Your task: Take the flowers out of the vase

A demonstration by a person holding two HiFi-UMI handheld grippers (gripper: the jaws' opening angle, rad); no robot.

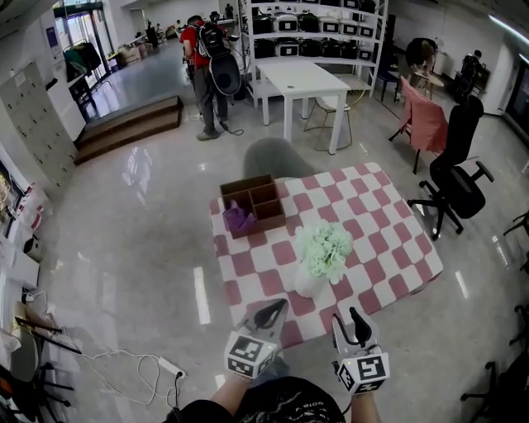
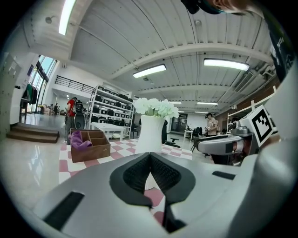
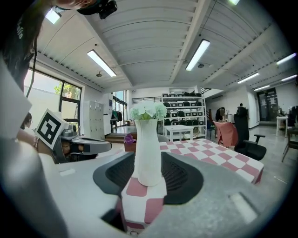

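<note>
**Flowers in the vase, grippers at the near edge of the table**

Flowers have not been lifted yet: the pale green-white bunch sits upright in the white vase.

Closest to you, your left gripper has its jaws together, the ribbed pads meeting at the tip with nothing between them. Your right gripper, just beside it, has its jaws apart. In the right gripper view the vase lines up in the gap between them, but it stands further off on the cloth and the pads do not touch it. Both grippers point at the vase from the table's near edge, and neither is in contact with it.

The vase stands on the pink-and-white checked tablecloth, close to the near edge, slightly left of the table's middle. Further back, near the far left corner, is a brown wooden compartment box, well apart from the vase. A purple cloth lies bunched in a compartment on its left side.

Beyond the table the glossy floor runs to a white table and a rack of shelves carrying dark cases. A person in a red top with a backpack stands left of that table. On the right are a black office chair and a pink-covered chair.
</note>
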